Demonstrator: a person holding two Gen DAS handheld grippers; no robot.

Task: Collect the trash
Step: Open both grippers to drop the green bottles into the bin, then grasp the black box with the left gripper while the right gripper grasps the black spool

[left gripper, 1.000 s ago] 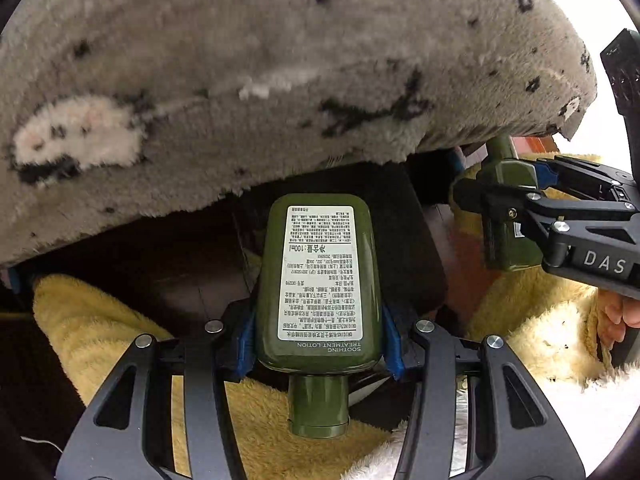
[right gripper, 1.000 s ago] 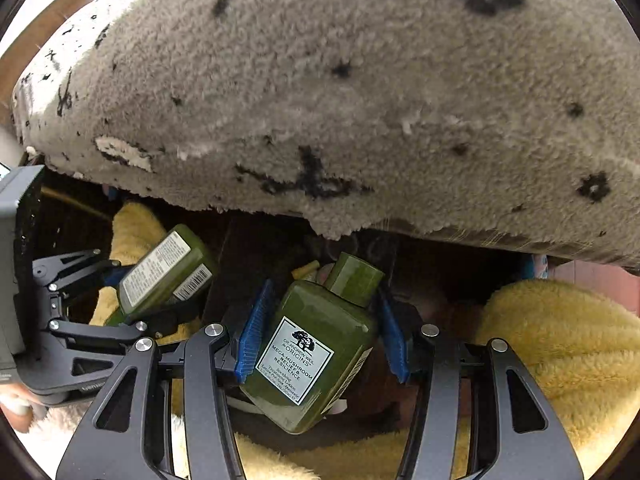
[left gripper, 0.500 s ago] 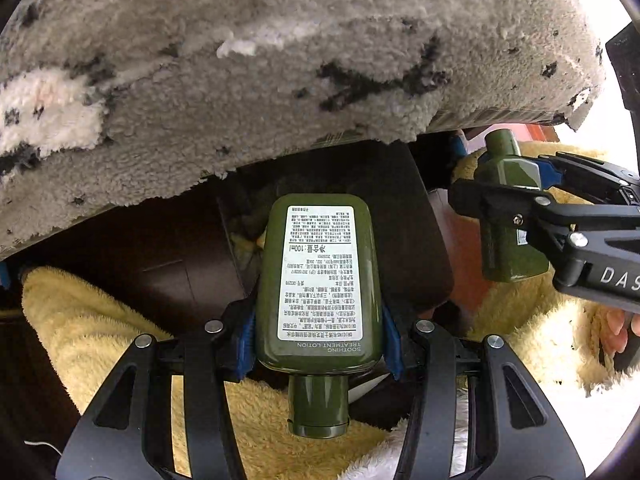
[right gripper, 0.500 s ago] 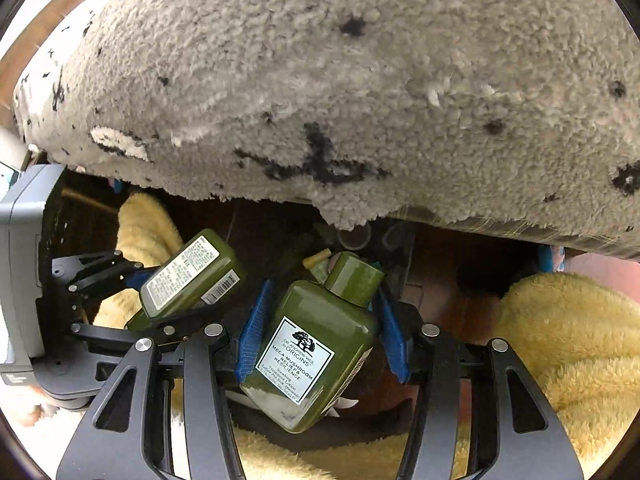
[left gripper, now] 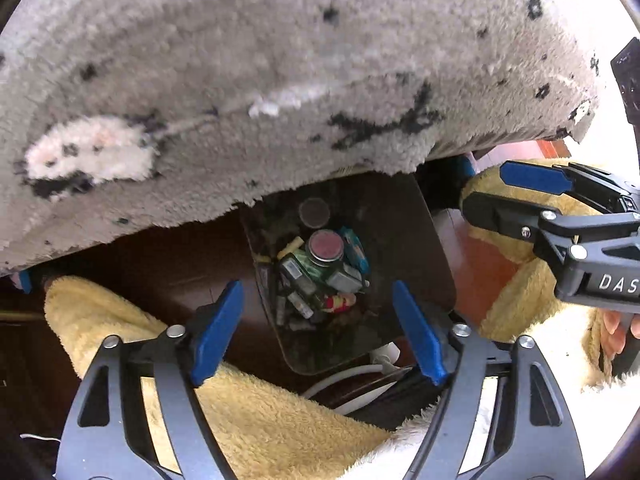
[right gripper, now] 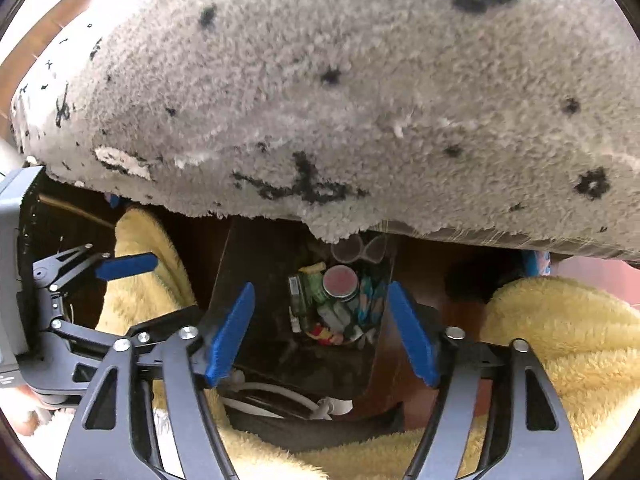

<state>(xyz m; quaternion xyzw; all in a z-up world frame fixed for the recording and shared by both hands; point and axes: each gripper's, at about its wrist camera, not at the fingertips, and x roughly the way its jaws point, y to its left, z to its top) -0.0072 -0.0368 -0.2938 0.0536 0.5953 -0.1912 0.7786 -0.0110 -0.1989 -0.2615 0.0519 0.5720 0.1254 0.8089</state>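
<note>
Right gripper point(right gripper: 320, 332), just opened and empty, hangs over the dark bin point(right gripper: 256, 280) of trash.

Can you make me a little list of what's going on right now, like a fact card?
left gripper: open, nothing between its pads, jaws just opened
right gripper: open, empty too, jaws just opened
below both: dark bin
in the bin: trash pile with a round red-topped lid
above: grey fluffy rug
around: yellow fleece

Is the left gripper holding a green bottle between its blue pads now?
No, the left gripper stands open with nothing between its pads, and only the dark bin full of trash shows below it.
</note>
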